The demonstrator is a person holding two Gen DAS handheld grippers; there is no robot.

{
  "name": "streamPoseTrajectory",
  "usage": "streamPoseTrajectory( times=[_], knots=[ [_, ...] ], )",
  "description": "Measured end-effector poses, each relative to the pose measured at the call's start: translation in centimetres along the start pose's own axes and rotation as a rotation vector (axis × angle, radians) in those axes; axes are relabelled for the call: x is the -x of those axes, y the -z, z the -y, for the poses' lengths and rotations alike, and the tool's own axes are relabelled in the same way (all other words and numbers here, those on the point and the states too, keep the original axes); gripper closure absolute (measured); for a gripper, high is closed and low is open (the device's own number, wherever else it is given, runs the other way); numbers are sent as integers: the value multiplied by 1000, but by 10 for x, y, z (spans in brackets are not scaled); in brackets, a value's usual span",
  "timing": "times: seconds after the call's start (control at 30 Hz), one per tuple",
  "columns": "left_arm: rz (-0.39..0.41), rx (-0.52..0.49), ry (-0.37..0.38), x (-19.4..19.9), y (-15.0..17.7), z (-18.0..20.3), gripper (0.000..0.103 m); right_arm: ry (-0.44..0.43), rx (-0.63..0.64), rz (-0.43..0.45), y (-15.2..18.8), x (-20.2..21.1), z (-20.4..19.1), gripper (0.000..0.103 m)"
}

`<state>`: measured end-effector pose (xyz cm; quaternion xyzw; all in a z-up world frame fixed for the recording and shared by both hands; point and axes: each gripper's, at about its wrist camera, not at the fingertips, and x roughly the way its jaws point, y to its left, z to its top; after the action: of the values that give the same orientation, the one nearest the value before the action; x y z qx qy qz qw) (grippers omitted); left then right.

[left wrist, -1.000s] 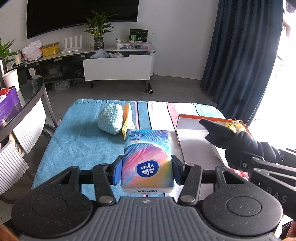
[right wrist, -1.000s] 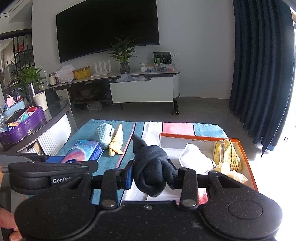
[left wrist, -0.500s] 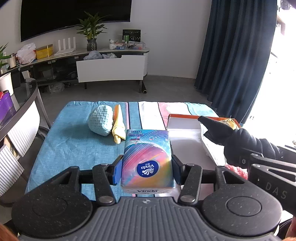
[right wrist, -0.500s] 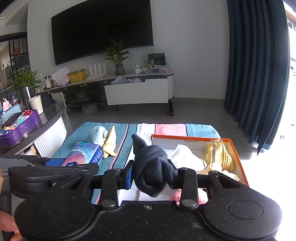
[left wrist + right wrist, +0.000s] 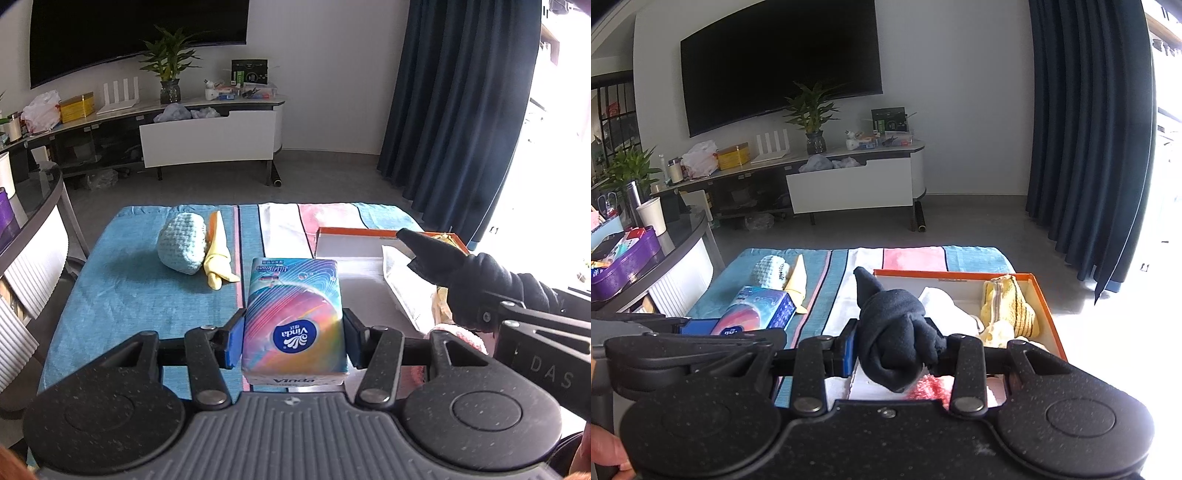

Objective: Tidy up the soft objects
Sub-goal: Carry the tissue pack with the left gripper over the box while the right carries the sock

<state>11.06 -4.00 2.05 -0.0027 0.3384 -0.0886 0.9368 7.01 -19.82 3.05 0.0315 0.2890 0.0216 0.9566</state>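
Note:
My left gripper (image 5: 293, 341) is shut on a rainbow-coloured Vinda tissue pack (image 5: 295, 317), held above the blue cloth near the box's left edge. The pack (image 5: 757, 312) also shows in the right wrist view. A balled black sock (image 5: 897, 336) is clamped in my right gripper (image 5: 897, 350), hanging over the near end of the orange-rimmed box (image 5: 1045, 299). That sock (image 5: 461, 273) appears at the right of the left wrist view. Inside the box lie a white cloth (image 5: 945, 306), a yellow knitted piece (image 5: 1008, 302) and something pink (image 5: 931, 391).
A light-blue knitted pouch (image 5: 181, 243) and a folded yellow cloth (image 5: 218, 258) lie on the striped blue table cover (image 5: 129, 288). A glass side table (image 5: 665, 240) with a purple tray stands at the left. A TV bench and dark curtains lie beyond.
Both views have shifted slightly, so the table and box sit a little further left in frame. Both grips are unchanged.

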Motion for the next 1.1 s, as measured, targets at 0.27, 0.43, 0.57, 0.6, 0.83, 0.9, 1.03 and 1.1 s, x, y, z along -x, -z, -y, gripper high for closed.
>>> streamPoseTrajectory(
  times=[0.27,0.43,0.57,0.6,0.83,0.9,1.03,1.1],
  knots=[
    [-2,-14,20,-3,-1,8,50,18,-16,7,1,3,10,60],
    [-2,-23,30,-6,-2,13,50,26,-27,10,1,3,16,60],
    [-4,-32,40,-9,-3,17,50,34,-34,10,1,3,17,59],
    [-4,-34,42,-10,-3,18,50,36,-35,11,1,4,18,59],
    [-8,-51,63,-16,-3,28,50,61,-53,13,1,6,29,59],
    [-11,-56,73,-17,-3,32,50,69,-60,14,1,7,33,59],
    [-15,-66,91,-19,-3,39,50,88,-72,16,1,7,42,59],
    [-16,-72,98,-20,-4,43,50,97,-77,17,2,8,47,59]
  ],
)
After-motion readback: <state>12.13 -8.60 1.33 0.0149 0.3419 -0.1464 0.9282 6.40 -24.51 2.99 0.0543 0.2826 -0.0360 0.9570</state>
